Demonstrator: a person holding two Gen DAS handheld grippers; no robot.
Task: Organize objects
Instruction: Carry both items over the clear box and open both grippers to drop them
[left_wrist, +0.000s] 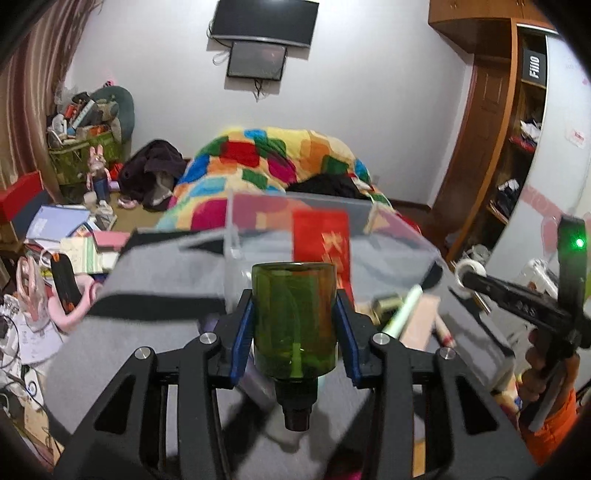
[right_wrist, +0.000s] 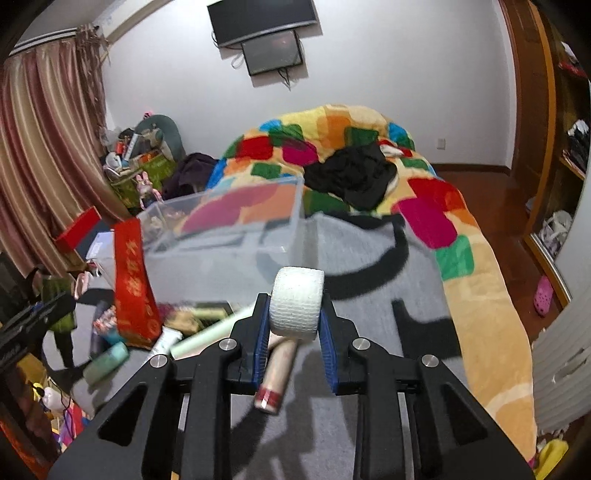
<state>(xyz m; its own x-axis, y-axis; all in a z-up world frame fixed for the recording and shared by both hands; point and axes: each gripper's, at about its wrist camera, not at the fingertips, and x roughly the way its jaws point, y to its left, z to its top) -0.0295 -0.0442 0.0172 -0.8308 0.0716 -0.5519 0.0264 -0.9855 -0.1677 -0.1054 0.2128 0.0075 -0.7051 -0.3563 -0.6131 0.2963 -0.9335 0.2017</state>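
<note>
My left gripper (left_wrist: 294, 325) is shut on a green translucent bottle (left_wrist: 294, 317) with a black cap pointing toward the camera, held above the grey blanket. My right gripper (right_wrist: 294, 314) is shut on a white bandage roll (right_wrist: 296, 302); it also shows in the left wrist view (left_wrist: 466, 275) at the far right. A clear plastic bin (right_wrist: 236, 229) stands on the bed ahead of both grippers, with a red packet (right_wrist: 133, 280) leaning on its left side. Loose items lie before the bin: a pale green tube (right_wrist: 210, 334), a teal bottle (right_wrist: 107, 362) and a beige tube with red cap (right_wrist: 275, 376).
A colourful patchwork quilt (right_wrist: 424, 206) with black clothes (right_wrist: 351, 173) covers the far bed. Cluttered books and bags (left_wrist: 62, 236) lie on the floor at left. A wooden wardrobe (left_wrist: 491, 147) stands at right.
</note>
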